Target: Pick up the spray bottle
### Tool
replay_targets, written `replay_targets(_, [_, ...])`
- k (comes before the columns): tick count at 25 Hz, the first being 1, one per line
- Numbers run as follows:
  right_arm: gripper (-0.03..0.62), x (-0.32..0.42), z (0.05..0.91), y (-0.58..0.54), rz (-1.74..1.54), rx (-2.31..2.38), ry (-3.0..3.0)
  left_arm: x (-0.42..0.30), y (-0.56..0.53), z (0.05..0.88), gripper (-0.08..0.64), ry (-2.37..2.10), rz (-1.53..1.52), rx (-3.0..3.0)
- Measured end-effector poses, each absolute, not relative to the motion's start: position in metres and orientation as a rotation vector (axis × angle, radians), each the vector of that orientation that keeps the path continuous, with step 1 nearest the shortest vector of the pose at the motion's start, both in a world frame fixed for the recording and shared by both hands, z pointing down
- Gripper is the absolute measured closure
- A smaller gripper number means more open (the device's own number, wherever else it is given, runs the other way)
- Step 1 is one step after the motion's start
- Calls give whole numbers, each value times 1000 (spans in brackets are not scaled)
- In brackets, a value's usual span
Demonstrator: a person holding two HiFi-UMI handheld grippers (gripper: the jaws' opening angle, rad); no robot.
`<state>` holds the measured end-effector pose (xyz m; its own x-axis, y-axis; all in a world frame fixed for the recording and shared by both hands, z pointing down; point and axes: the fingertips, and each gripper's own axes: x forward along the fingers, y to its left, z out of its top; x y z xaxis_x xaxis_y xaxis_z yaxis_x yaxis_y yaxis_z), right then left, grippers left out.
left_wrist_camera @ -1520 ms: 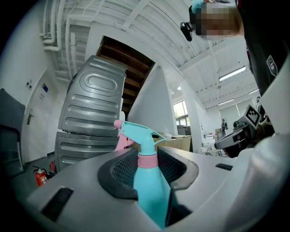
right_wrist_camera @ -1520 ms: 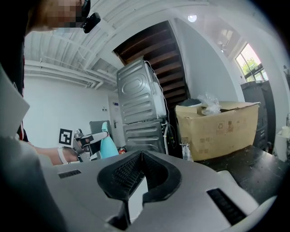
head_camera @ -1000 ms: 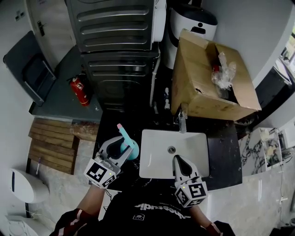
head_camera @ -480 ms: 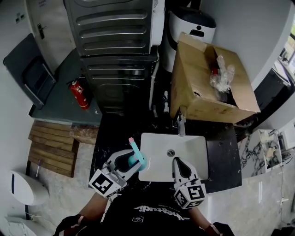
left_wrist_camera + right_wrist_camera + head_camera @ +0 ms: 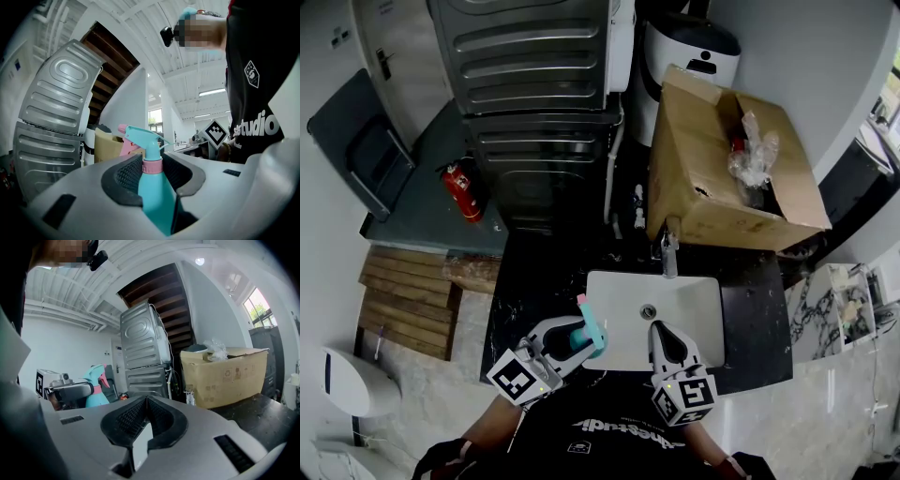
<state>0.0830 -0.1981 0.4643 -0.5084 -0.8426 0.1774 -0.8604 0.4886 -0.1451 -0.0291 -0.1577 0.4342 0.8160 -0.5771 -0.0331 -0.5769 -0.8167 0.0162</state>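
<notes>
The spray bottle (image 5: 592,324) is teal with a pink collar and a pink trigger. My left gripper (image 5: 582,339) is shut on its body and holds it upright over the left edge of the white sink (image 5: 694,314). In the left gripper view the bottle (image 5: 155,201) stands between the ribbed pads, its nozzle above the jaws. My right gripper (image 5: 660,330) is over the sink's front edge, shut with nothing in it; its pads meet (image 5: 146,401). In the right gripper view the held bottle (image 5: 95,383) shows at far left.
A faucet (image 5: 668,253) stands behind the sink on a dark counter (image 5: 534,281). An open cardboard box (image 5: 722,178) sits at the back right, stacked grey metal appliances (image 5: 534,103) at the back. A red fire extinguisher (image 5: 459,192) and wooden slats (image 5: 408,295) lie to the left.
My left gripper has carried the bottle to the right, from over the dark counter to the sink's left edge. The right gripper has stayed still.
</notes>
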Motion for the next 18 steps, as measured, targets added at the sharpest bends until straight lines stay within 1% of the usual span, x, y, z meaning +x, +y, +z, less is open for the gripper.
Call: replay_targets(18, [555, 81, 466, -202, 308, 1496, -2635, -18, -151, 441, 414, -852, -65, 2991])
